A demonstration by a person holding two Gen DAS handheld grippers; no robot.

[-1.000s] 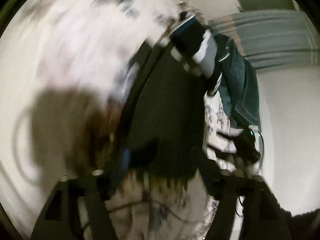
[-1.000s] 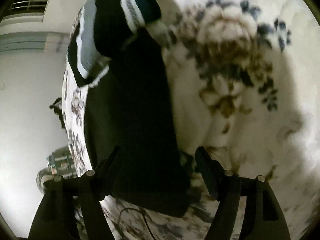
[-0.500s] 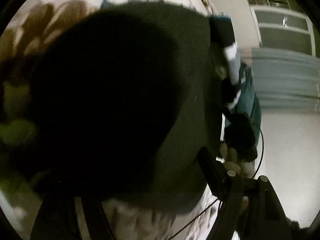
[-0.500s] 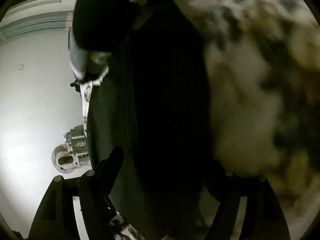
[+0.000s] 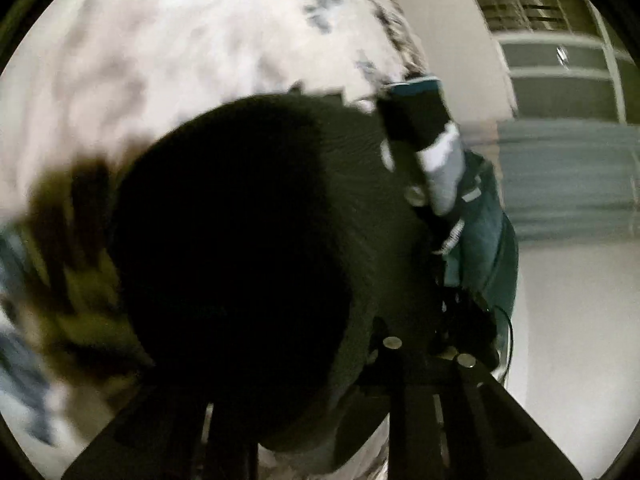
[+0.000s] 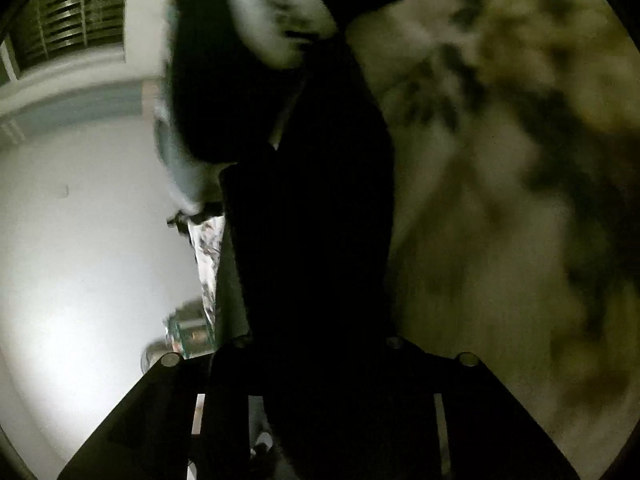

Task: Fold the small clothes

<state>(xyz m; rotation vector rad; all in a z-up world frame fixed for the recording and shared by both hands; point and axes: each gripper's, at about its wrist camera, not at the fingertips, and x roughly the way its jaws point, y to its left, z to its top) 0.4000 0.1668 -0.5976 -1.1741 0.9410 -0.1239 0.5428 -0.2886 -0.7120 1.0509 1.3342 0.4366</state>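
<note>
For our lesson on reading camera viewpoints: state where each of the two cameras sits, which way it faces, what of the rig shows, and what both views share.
Left wrist: on the left gripper, looking forward and down at a dark garment on a floral bedspread; its closing fingers show at the bottom, cloth between them.
Right wrist: on the right gripper, facing the same dark garment and bedspread; its fingers are also closing on cloth.
Shared: garment, bedspread, striped clothing.

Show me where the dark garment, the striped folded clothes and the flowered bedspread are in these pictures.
dark garment [image 5: 248, 264], left wrist view, on the middle of its dark cloth.
striped folded clothes [image 5: 440, 168], left wrist view, on the white stripe.
flowered bedspread [image 6: 520, 200], right wrist view, on a bare patterned patch right of the garment.
</note>
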